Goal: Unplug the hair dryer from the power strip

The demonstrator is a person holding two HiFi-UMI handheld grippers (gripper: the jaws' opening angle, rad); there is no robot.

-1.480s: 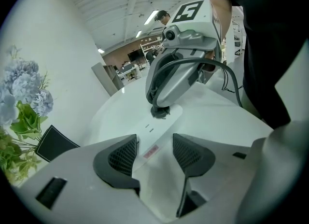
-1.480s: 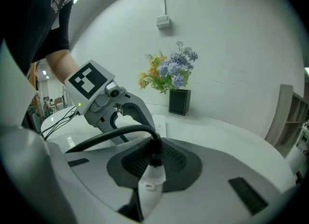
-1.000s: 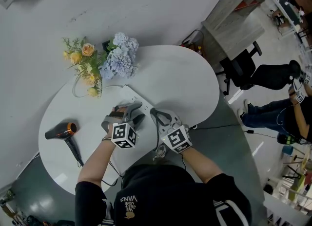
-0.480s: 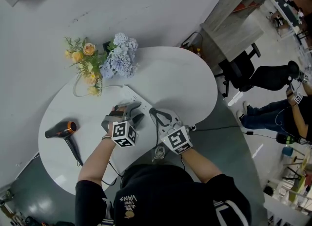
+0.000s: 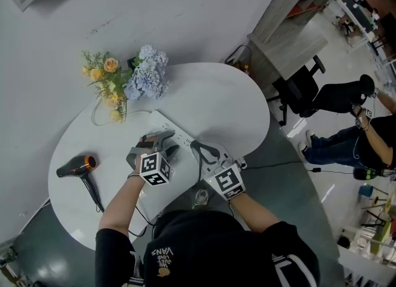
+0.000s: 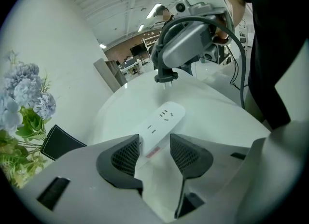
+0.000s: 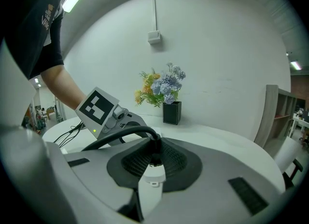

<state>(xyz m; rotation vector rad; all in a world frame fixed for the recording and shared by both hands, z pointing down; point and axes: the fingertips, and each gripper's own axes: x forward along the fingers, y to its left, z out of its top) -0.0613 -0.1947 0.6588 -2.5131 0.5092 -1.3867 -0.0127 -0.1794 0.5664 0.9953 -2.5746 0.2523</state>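
Gripping the plug (image 6: pixel 166 77) by its stubby black body, my right gripper (image 5: pixel 201 149) is clamped on it, prongs bared just above the power strip (image 6: pixel 161 119), which lies in the middle of the table (image 5: pixel 235 106); my left gripper (image 5: pixel 162 143) pinches the strip's near end across its width. I judge the plug light, rigid and smooth, best held on the body itself, not by the springy cable (image 7: pixel 120 136), which would tug; the hair dryer (image 5: pixel 79 168) lies near the table's left edge.

power strip (image 5: pixel 164 122): near end hidden by left gripper (image 5: pixel 171 143) | flowers (image 6: pixel 23 95): cropped at edge
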